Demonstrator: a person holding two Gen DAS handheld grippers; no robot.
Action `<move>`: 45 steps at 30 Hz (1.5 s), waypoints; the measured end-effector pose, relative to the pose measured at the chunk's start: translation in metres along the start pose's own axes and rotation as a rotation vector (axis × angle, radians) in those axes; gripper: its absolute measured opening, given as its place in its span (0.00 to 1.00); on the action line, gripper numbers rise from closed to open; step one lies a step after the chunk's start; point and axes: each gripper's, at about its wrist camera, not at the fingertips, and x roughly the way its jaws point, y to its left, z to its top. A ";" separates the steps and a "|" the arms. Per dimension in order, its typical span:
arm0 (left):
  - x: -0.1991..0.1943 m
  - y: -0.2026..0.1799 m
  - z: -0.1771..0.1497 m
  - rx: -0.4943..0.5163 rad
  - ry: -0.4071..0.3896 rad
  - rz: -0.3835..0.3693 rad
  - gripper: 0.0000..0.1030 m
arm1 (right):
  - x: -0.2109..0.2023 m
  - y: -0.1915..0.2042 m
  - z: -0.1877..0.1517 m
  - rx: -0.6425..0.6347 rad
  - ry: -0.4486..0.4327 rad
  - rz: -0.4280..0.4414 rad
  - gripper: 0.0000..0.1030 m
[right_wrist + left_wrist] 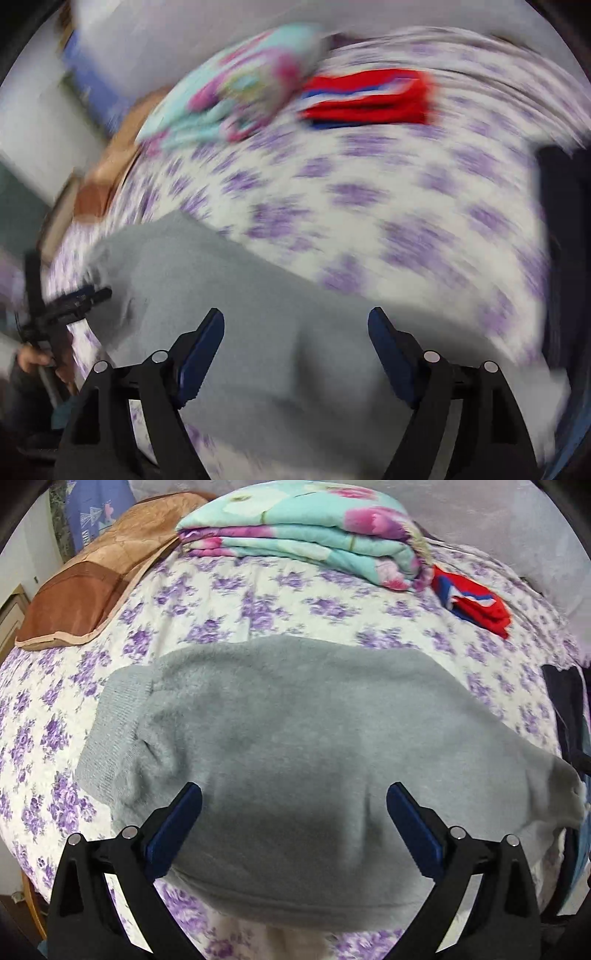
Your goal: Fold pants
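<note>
Grey fleece pants (295, 746) lie flat and folded on the bed, with the ribbed cuff (110, 731) at the left. My left gripper (294, 794) is open and empty, just above the near part of the pants. In the blurred right wrist view the pants (240, 314) fill the lower left. My right gripper (295, 321) is open and empty above them. The left gripper (74, 301), held by a hand, shows at the far left edge of the right wrist view.
The bed has a purple-flowered sheet (258, 602). A folded teal floral quilt (303, 535) and a red and blue folded garment (476, 602) lie at the back. A brown pillow (96, 576) lies at the back left. Dark clothing (565, 709) is at the right edge.
</note>
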 end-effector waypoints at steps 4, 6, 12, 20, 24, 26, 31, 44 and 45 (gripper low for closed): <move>0.010 -0.012 -0.011 0.039 0.034 -0.016 0.95 | -0.058 -0.082 -0.053 0.268 -0.036 -0.027 0.79; 0.023 -0.020 -0.019 0.069 0.073 -0.008 0.95 | -0.067 -0.101 -0.073 0.319 -0.026 -0.034 0.81; 0.033 -0.039 -0.022 0.143 0.095 0.080 0.95 | -0.043 -0.139 -0.113 0.554 0.024 -0.049 0.83; 0.002 -0.107 -0.017 0.312 0.024 -0.110 0.95 | -0.013 -0.167 -0.108 0.735 -0.030 -0.017 0.86; 0.040 -0.129 -0.040 0.313 0.172 -0.151 0.95 | 0.002 -0.162 -0.098 0.675 -0.036 -0.023 0.61; 0.042 -0.133 -0.049 0.341 0.113 -0.113 0.96 | 0.010 -0.166 -0.100 0.702 -0.037 0.014 0.44; 0.033 -0.127 -0.043 0.318 0.110 -0.123 0.95 | -0.019 -0.145 -0.083 0.666 -0.063 0.088 0.26; -0.033 -0.025 -0.003 -0.019 -0.066 -0.009 0.95 | 0.037 0.124 0.010 -0.027 0.106 0.126 0.44; -0.033 -0.014 -0.005 -0.048 -0.057 0.002 0.95 | 0.060 0.143 0.003 -0.088 0.160 0.099 0.50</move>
